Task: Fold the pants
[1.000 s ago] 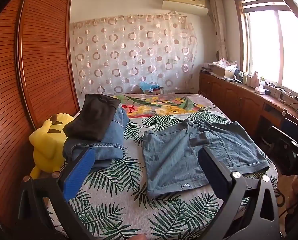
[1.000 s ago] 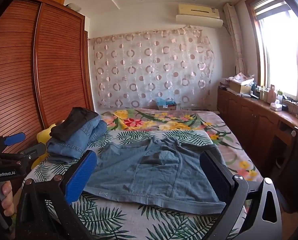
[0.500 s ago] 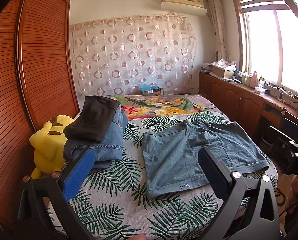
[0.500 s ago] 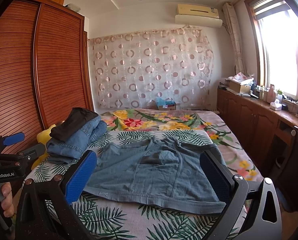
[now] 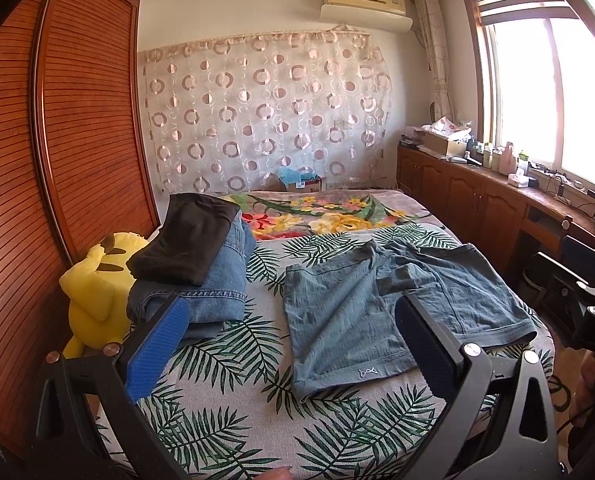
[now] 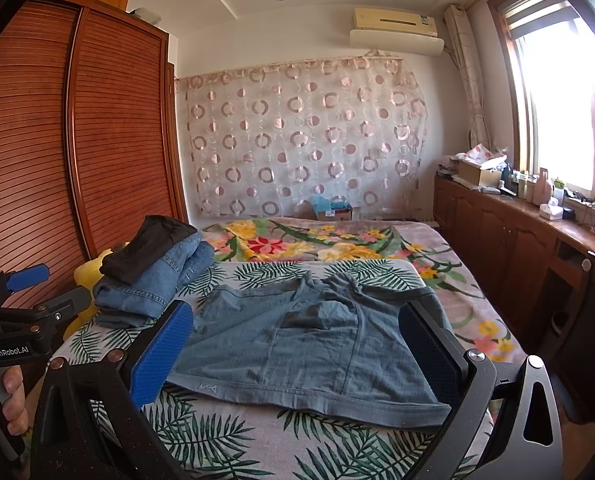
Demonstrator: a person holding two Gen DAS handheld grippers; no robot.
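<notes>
Both grippers idle, jaws wide apart.
Left gripper and right gripper level, facing forward, holding nothing; left hand wrapped around its handle.

The right tool's fingers cover both side edges of the shorts. The left tool hides the bed's near corners. The yellow toy sits half behind the folded stack. Items along the windowside surface are too small to identify.
</notes>
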